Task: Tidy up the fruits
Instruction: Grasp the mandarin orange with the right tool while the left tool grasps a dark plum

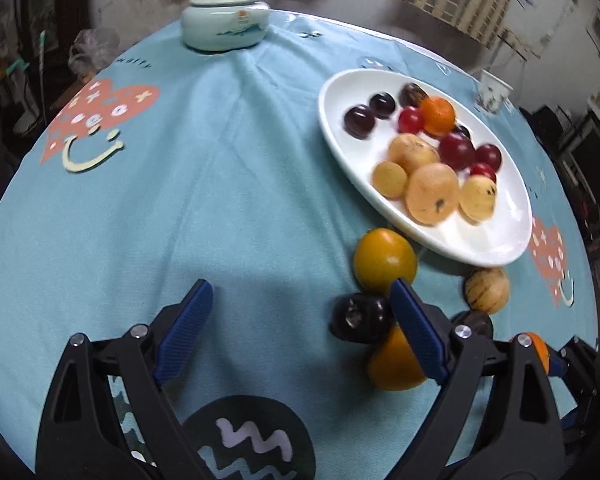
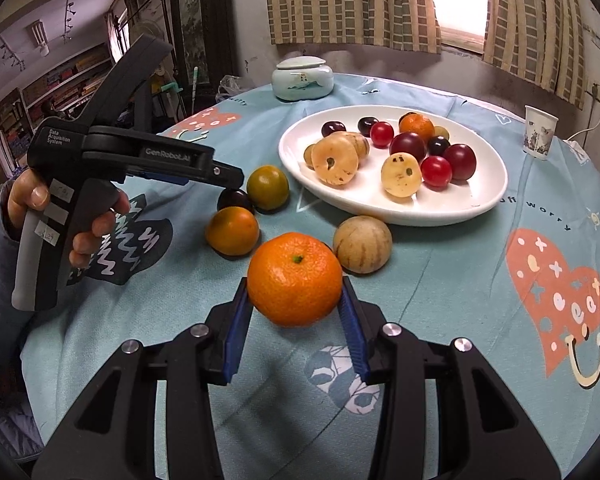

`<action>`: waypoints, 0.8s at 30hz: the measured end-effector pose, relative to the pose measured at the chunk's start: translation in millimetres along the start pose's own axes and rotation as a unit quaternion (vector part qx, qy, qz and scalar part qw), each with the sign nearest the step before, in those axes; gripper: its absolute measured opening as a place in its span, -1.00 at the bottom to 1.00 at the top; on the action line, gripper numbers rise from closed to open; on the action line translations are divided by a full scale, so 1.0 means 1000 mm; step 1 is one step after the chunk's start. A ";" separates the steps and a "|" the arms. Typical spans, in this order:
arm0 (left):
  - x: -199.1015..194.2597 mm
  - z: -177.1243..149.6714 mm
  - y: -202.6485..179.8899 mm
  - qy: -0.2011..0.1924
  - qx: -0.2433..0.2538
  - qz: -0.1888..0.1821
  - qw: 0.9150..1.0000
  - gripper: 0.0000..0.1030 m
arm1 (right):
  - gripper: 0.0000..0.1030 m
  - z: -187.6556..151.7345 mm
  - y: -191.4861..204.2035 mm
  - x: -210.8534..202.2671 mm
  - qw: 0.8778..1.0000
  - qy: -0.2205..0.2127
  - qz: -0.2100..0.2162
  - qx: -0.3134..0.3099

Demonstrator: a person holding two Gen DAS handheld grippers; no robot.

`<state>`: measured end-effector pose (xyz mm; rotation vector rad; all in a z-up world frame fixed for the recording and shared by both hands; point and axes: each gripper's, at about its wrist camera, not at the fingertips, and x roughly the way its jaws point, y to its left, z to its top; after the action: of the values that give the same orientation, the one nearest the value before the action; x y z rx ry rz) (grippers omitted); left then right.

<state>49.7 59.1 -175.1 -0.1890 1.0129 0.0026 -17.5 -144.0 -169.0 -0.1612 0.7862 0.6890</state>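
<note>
My right gripper [image 2: 295, 285] is shut on an orange mandarin [image 2: 295, 279], held just above the blue tablecloth. Behind it lie a striped pale fruit [image 2: 362, 244], an orange citrus [image 2: 232, 230], a dark plum [image 2: 235, 200] and a greenish-yellow citrus [image 2: 267, 187]. The white plate [image 2: 472, 196] holds several plums, red fruits and pale fruits. My left gripper [image 1: 300, 286] is open over bare cloth. Its right finger [image 1: 416, 328] stands beside the dark plum [image 1: 360, 316] and partly hides the orange citrus [image 1: 396, 364]. The yellow citrus [image 1: 384, 262] sits against the plate [image 1: 492, 236].
A lidded pale ceramic jar [image 2: 302, 80] stands at the table's far side. A paper cup [image 2: 540, 132] is at the far right near the edge. A person's hand [image 2: 32, 196] grips the left gripper's handle at the left. The table is round.
</note>
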 end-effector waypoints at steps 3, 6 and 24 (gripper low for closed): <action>0.006 -0.005 -0.009 0.025 0.023 -0.033 0.999 0.79 | -0.16 0.000 0.001 0.000 1.000 0.000 -0.001 -0.002; 0.006 -0.006 -0.007 0.016 0.011 -0.020 1.000 0.72 | -0.16 0.001 -0.001 -0.001 1.000 -0.003 0.001 0.001; -0.001 -0.016 -0.009 0.079 0.012 -0.053 0.995 -0.29 | -0.15 0.001 -0.003 -0.003 1.000 -0.007 0.003 0.004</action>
<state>36.4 47.7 -180.8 -0.2235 1.1593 -0.1229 -16.6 -147.4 -166.6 -0.1469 0.7766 0.6910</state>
